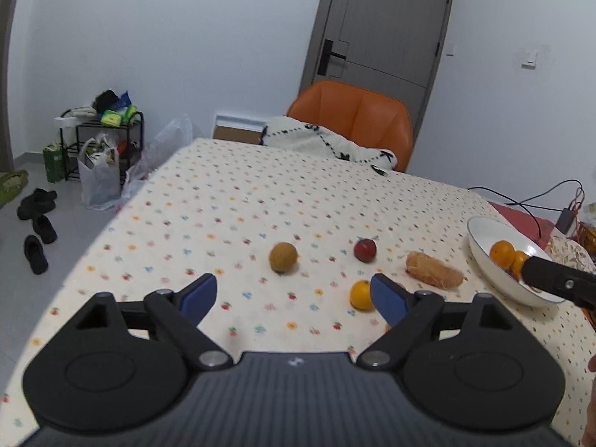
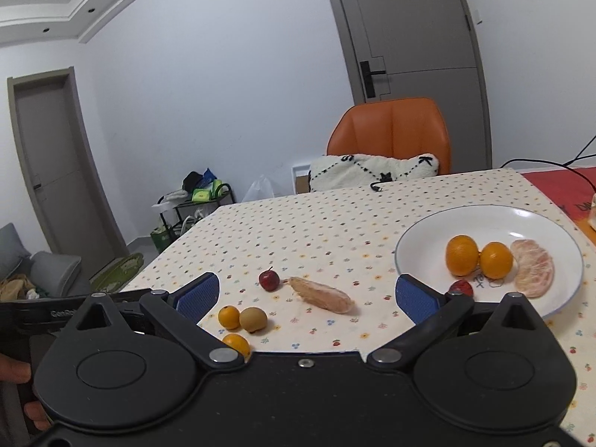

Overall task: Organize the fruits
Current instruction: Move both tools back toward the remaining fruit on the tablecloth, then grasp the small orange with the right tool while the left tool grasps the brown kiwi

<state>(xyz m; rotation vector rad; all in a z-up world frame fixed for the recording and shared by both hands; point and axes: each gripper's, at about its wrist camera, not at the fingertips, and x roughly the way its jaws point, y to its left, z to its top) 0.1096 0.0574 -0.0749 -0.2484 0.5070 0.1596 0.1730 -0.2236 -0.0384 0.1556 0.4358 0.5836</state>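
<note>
On the dotted tablecloth (image 1: 231, 201) lie a brown round fruit (image 1: 283, 257), a small red fruit (image 1: 365, 249), a peeled pomelo segment (image 1: 434, 271) and an orange (image 1: 360, 295). A white plate (image 2: 421, 234) at the right holds two oranges (image 2: 462, 255), a pomelo segment (image 2: 532, 268) and a small red fruit (image 2: 461, 288). My left gripper (image 1: 294, 296) is open and empty above the table, just short of the fruits. My right gripper (image 2: 307, 292) is open and empty near the plate's left rim. The right wrist view shows two oranges (image 2: 228, 317) on the cloth beside the brown fruit (image 2: 253, 319).
An orange chair (image 1: 354, 119) with a white cushion (image 1: 324, 141) stands at the table's far edge. Cables and a red cloth (image 1: 529, 219) lie at the right. A black rack (image 1: 100, 141), bags and shoes are on the floor at the left.
</note>
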